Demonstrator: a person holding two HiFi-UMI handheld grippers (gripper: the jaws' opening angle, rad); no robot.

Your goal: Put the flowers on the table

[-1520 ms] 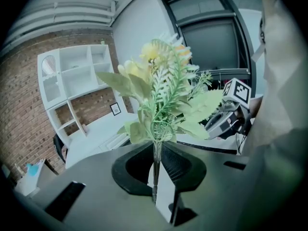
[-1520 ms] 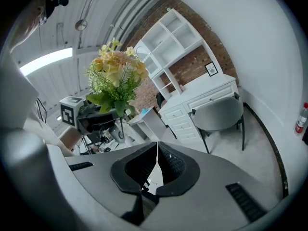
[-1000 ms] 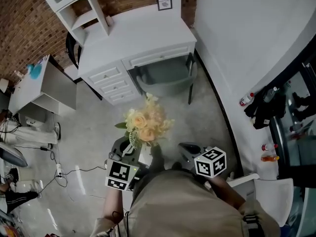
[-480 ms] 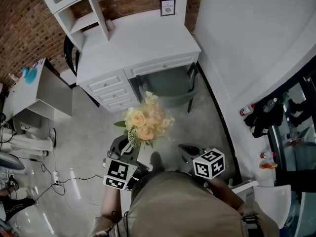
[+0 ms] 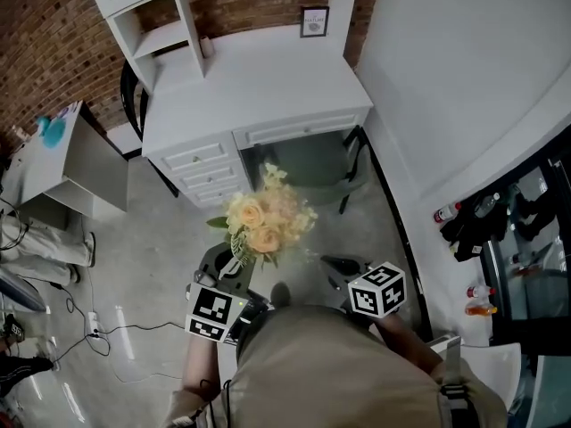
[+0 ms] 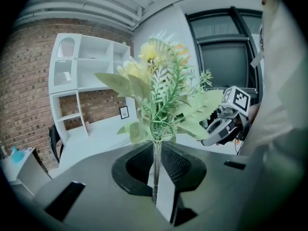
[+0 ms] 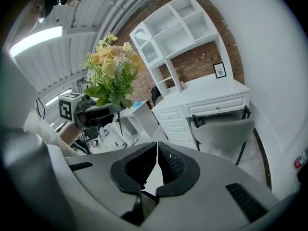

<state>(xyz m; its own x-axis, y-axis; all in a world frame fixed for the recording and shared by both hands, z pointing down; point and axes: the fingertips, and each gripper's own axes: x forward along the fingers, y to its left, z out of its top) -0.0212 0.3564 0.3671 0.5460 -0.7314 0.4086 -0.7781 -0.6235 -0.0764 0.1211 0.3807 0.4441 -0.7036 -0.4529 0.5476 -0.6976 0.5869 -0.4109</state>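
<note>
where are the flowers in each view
Head view: flowers at center, just above the left gripper.
Left gripper view: flowers at center, stem pinched in the jaws.
Right gripper view: flowers at upper left.
Shared landmark: framed picture on the white desk.

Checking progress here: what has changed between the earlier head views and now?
The white desk has come lower and nearer in the head view, so the person has walked toward it. The left hand-held gripper stays shut on the flowers; the right hand-held gripper stays shut, empty.
</note>
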